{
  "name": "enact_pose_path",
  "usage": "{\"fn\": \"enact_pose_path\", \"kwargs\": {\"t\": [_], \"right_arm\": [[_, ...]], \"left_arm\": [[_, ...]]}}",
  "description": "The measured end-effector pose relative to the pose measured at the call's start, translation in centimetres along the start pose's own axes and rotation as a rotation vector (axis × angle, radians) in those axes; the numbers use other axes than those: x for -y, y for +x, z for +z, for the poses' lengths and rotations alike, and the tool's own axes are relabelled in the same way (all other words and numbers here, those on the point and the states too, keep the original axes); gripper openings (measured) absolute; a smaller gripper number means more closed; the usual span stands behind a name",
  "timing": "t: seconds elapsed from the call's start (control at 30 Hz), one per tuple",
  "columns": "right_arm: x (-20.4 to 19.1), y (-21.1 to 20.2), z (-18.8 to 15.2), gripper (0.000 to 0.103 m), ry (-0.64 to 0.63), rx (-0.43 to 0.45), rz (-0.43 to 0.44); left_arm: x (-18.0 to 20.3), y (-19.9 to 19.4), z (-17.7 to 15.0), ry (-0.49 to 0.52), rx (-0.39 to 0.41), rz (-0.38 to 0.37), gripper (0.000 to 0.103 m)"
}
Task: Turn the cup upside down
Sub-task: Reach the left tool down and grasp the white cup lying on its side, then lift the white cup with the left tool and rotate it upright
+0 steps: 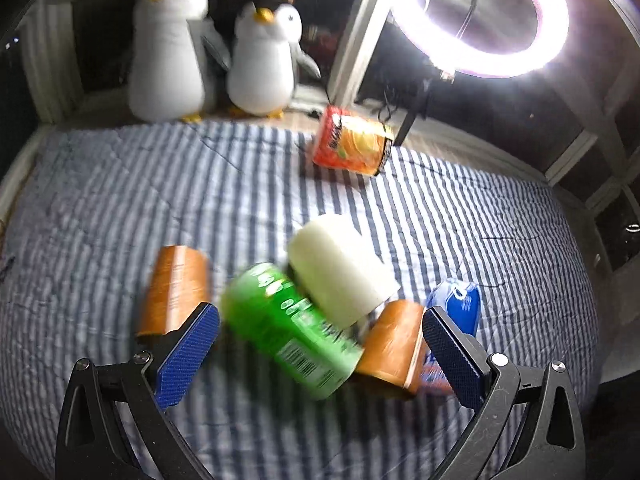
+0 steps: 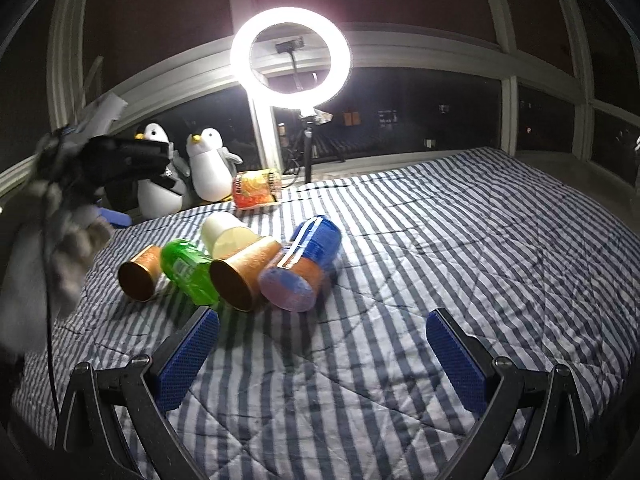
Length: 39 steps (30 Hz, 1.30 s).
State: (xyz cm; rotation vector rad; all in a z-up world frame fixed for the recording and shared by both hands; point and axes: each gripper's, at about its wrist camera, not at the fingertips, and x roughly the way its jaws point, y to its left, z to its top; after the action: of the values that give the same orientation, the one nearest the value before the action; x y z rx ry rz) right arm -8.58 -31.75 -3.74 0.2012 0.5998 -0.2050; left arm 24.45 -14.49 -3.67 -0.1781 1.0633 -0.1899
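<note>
Left gripper point(image 1: 320, 354) spread above green can point(image 1: 290, 330); right gripper point(image 2: 322, 356) spread, low.

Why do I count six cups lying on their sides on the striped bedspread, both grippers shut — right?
Not quite: both are open. The left gripper and the right gripper show spread fingers in their own wrist views. The six cups, including the green plastic cup, do lie sideways on the striped bedspread.

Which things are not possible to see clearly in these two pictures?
- Green cup: left wrist view, print blurred by motion.
- Blue cup: left wrist view, mostly behind the left gripper's finger.
- Window: right wrist view, outside too dark.
</note>
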Motion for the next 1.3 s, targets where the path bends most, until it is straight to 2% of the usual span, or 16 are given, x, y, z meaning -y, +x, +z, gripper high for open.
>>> {"fn": "enact_pose_path", "kwargs": {"t": [0.17,0.37,0.53,0.63,0.83,0.97,1.13,1.3], "right_arm": [[2.4,0.2,-0.4,0.102,0.043,-0.011,-0.029],[4.6,0.8,-0.9,0.102,0.075,-0.031,-0.057],[5.7,1.0,-1.1,0.102,0.092,-0.037,-0.072],[6.1,1.0,-1.1,0.102,0.106,-0.037,-0.075],[6.4,0.9,-1.1,0.102,0.11,-0.03,-0.08],[6.6,0.7,-1.1,0.102,0.118,-0.025,-0.08],[6.8,0.7,-1.1,0.102,0.123,-0.025,-0.083],[6.2,0.9,-1.1,0.102,0.103,-0.04,-0.08]], "left_arm": [[1.2,4.9,2.3,-0.047,-0.111,0.0,0.102],[1.7,9.2,3.1,-0.109,-0.206,0.004,0.099],[2.4,12.1,3.7,-0.106,-0.264,0.027,0.098],[2.5,12.9,3.5,-0.097,-0.296,0.042,0.093],[2.4,15.3,3.8,-0.082,-0.325,0.083,0.092],[2.4,16.6,3.9,-0.066,-0.329,0.098,0.087],[3.0,16.8,4.3,-0.029,-0.304,0.096,0.086],[3.1,15.0,5.2,-0.013,-0.272,0.098,0.083]]}}
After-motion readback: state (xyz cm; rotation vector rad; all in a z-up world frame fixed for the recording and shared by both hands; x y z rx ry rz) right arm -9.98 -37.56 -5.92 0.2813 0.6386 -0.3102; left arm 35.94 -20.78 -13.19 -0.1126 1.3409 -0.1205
